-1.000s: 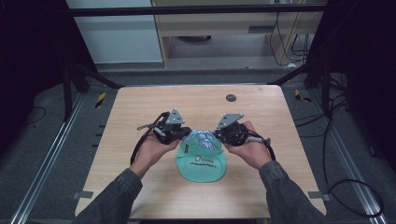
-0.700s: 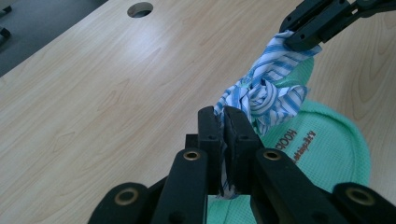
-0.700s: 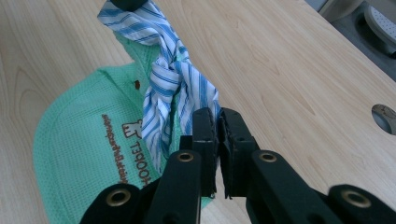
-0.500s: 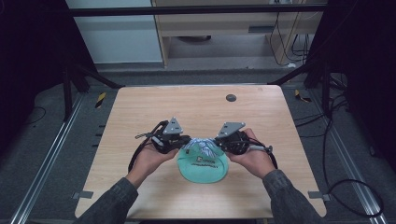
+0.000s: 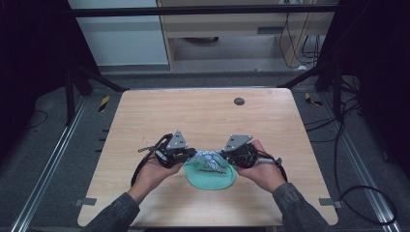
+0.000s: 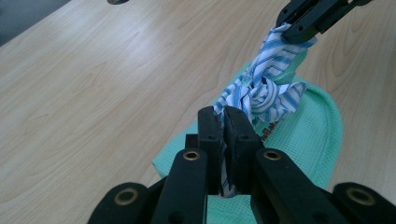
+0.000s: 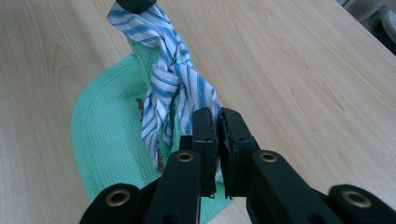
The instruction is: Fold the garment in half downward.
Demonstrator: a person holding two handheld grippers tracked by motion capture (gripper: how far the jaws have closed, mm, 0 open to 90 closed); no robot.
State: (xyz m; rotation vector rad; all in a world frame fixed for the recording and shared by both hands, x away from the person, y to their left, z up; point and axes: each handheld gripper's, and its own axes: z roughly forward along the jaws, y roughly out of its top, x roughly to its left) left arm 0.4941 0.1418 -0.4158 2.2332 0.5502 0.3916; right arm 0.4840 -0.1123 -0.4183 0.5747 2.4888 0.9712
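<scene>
Cloth, blue-and-white striped, knotted (image 5: 209, 157), lower centre of frame, stretched between left tool (image 5: 189, 155) and right tool (image 5: 224, 155), each clamped on one end. Beneath it, mint-green waffle-weave cloth (image 5: 211, 177) flat on pale wooden surface (image 5: 203, 116).

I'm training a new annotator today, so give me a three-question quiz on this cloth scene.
1. True or false: the left gripper and the right gripper each pinch an end of the blue-striped cloth.
2. What lies on the table under the striped cloth? A) a green mesh piece B) a red plate C) a book
3. Fill in: between the two grippers the striped cloth looks ____.

Key:
1. True; both sets of fingers are shut on it.
2. A, the green mesh piece.
3. Twisted.
</scene>
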